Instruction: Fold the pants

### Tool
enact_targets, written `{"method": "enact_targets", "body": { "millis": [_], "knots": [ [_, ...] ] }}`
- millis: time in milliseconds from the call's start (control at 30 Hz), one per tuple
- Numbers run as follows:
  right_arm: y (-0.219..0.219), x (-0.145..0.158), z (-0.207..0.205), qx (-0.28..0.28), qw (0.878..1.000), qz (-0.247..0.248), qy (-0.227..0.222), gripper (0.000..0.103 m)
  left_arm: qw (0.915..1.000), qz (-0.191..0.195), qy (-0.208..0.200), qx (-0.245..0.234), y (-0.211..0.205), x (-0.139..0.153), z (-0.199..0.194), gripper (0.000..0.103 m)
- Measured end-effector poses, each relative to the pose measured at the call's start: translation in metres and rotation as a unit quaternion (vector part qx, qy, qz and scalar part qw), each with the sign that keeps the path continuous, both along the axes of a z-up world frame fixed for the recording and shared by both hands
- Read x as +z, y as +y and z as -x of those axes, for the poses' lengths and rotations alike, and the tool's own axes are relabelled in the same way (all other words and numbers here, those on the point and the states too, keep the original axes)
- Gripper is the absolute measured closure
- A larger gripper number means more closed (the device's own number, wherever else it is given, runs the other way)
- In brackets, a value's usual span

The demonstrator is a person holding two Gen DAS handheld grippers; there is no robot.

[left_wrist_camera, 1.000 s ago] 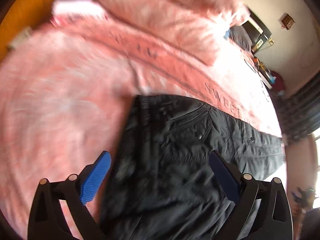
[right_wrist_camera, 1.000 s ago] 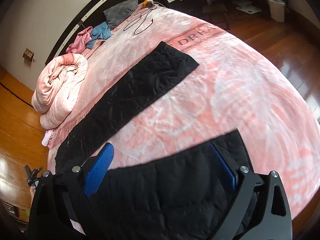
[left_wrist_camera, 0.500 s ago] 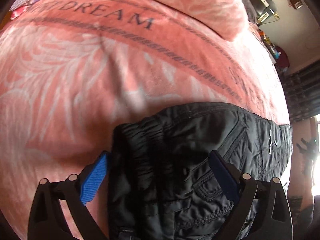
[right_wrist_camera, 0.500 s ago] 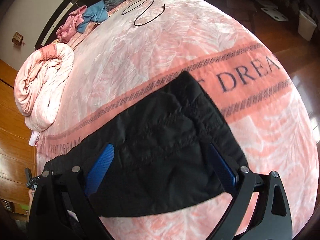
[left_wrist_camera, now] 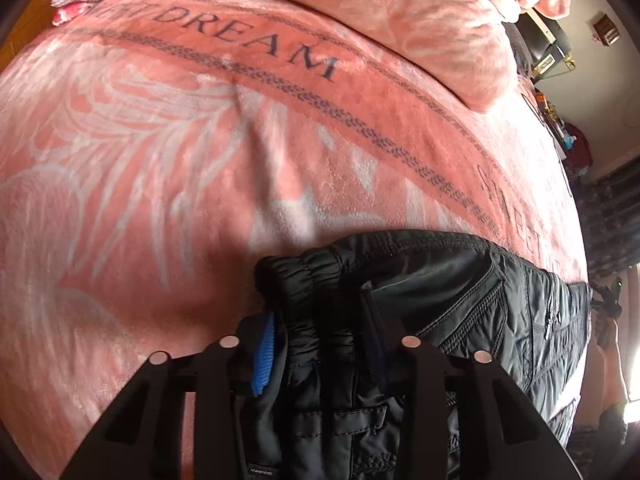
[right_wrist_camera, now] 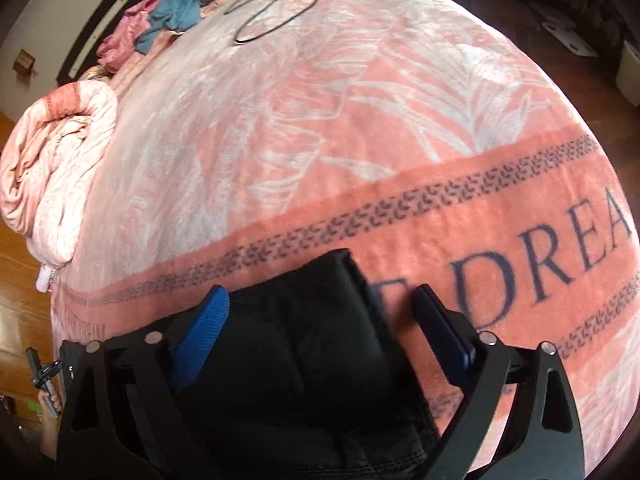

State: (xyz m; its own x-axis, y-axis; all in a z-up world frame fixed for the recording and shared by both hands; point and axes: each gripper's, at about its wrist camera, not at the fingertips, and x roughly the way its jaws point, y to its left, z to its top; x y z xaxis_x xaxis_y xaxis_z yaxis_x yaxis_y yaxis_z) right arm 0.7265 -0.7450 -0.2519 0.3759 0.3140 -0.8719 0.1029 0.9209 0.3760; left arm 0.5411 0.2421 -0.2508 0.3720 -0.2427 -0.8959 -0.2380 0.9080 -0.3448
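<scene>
Black padded pants (left_wrist_camera: 460,300) lie on a pink blanket (left_wrist_camera: 160,160). In the left wrist view my left gripper (left_wrist_camera: 320,344) is shut on the bunched elastic waistband (left_wrist_camera: 308,276), with fabric squeezed between the blue pads. In the right wrist view the pants' leg end (right_wrist_camera: 304,320) lies between the fingers of my right gripper (right_wrist_camera: 320,320), whose jaws stand partly apart around the hem; the fabric fills most of the gap, and the right pad does not touch it.
A rolled pink quilt (right_wrist_camera: 52,168) lies at the bed's left side. A black cable (right_wrist_camera: 276,16) and pink and blue clothes (right_wrist_camera: 160,20) lie near the headboard. Wooden floor (right_wrist_camera: 20,280) runs beside the bed. A white bin (right_wrist_camera: 630,76) stands right.
My left gripper has closed on the waistband. My right gripper has moved forward over the leg end and its jaws have narrowed around the hem.
</scene>
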Motion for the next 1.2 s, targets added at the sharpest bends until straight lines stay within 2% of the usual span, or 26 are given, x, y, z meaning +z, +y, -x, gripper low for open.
{"method": "enact_targets", "body": {
  "millis": [33, 67, 133, 233, 333, 433, 600, 633, 667, 700, 833, 1033, 1200],
  "knots": [
    [0.003, 0.002, 0.002, 0.005, 1.000, 0.006, 0.004, 0.081, 1.0000, -0.006, -0.001, 0.002, -0.001, 0.002, 0.001, 0.073],
    [0.003, 0.005, 0.007, 0.004, 1.000, 0.012, 0.005, 0.088, 0.9999, -0.013, -0.005, 0.004, -0.004, 0.006, 0.001, 0.078],
    [0.006, 0.018, 0.020, 0.006, 1.000, 0.015, -0.005, 0.093, 0.9994, -0.032, -0.015, 0.007, -0.012, 0.014, 0.002, 0.082],
    [0.010, 0.049, 0.045, 0.010, 0.999, 0.021, -0.023, 0.095, 0.9983, -0.044, -0.035, 0.017, -0.016, 0.030, 0.009, 0.084],
    [0.013, 0.097, 0.075, 0.004, 0.998, 0.031, -0.050, 0.095, 0.9975, -0.042, -0.052, 0.021, -0.016, 0.049, 0.017, 0.084],
    [0.017, 0.143, 0.108, 0.002, 0.996, 0.046, -0.079, 0.096, 0.9961, -0.042, -0.077, 0.013, -0.021, 0.076, 0.027, 0.085],
    [0.014, 0.206, 0.168, -0.011, 0.990, 0.066, -0.122, 0.096, 0.9894, -0.039, -0.140, -0.006, -0.025, 0.131, 0.055, 0.085],
    [0.013, 0.214, 0.178, -0.016, 0.989, 0.068, -0.128, 0.096, 0.9881, -0.042, -0.148, -0.003, -0.024, 0.139, 0.060, 0.096],
    [0.011, 0.220, 0.190, -0.023, 0.988, 0.074, -0.134, 0.096, 0.9869, -0.043, -0.155, -0.001, -0.022, 0.146, 0.064, 0.095],
    [0.007, 0.228, 0.205, -0.031, 0.987, 0.075, -0.140, 0.096, 0.9865, -0.024, -0.162, 0.000, -0.017, 0.153, 0.071, 0.095],
    [0.003, 0.233, 0.250, -0.042, 0.984, 0.079, -0.151, 0.096, 0.9842, -0.025, -0.175, -0.007, -0.020, 0.169, 0.094, 0.095],
    [0.002, 0.217, 0.309, -0.066, 0.982, 0.077, -0.158, 0.096, 0.9817, -0.026, -0.187, -0.022, -0.030, 0.171, 0.129, 0.097],
    [0.007, 0.218, 0.353, -0.081, 0.977, 0.083, -0.181, 0.096, 0.9774, -0.008, -0.211, -0.014, -0.026, 0.180, 0.163, 0.097]
  ]
}}
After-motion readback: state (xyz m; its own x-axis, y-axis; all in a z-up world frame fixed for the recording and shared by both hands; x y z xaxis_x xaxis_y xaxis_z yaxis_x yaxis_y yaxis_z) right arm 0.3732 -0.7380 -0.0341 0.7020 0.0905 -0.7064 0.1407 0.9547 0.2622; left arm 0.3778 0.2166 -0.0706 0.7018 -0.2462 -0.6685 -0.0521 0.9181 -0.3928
